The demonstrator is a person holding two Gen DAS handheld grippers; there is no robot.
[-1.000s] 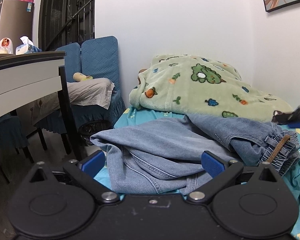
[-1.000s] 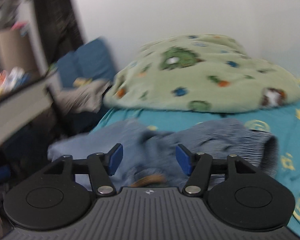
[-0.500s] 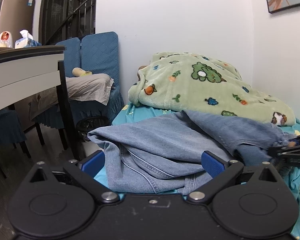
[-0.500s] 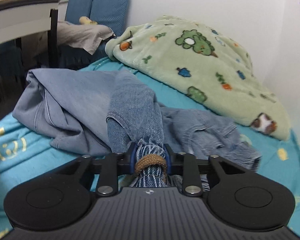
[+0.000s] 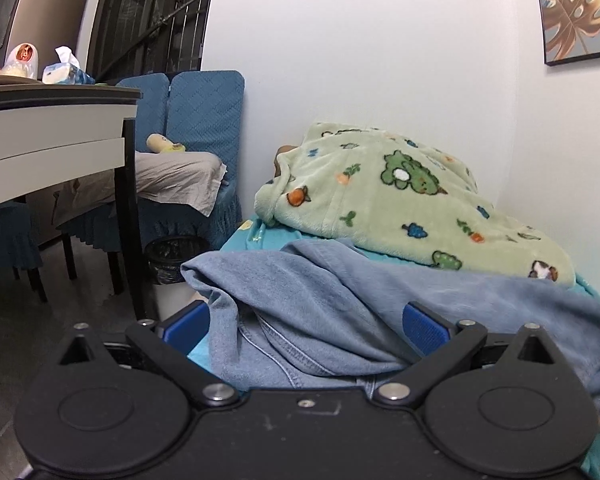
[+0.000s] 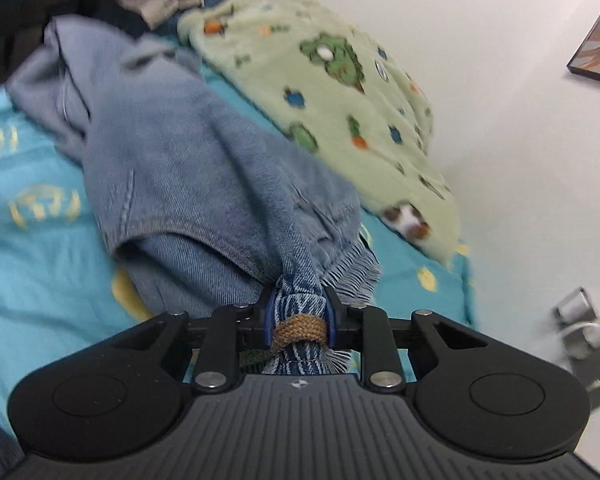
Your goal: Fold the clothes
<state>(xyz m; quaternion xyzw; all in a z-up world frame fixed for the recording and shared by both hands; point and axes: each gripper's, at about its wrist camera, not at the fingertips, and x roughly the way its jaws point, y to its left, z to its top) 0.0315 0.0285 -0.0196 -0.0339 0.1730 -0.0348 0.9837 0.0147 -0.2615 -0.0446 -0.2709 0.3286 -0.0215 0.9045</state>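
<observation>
On the turquoise bedsheet (image 6: 32,248), the right gripper (image 6: 299,322) was closing, clamped on the jeans (image 6: 188,160), while the left gripper (image 5: 306,322) gaped around denim.

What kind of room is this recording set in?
Most likely a lived-in room at home, part bedroom and part dining area. A bed with a teal printed sheet carries a green fleece blanket and the jeans; beside it stand a table and blue-covered chairs.
</observation>
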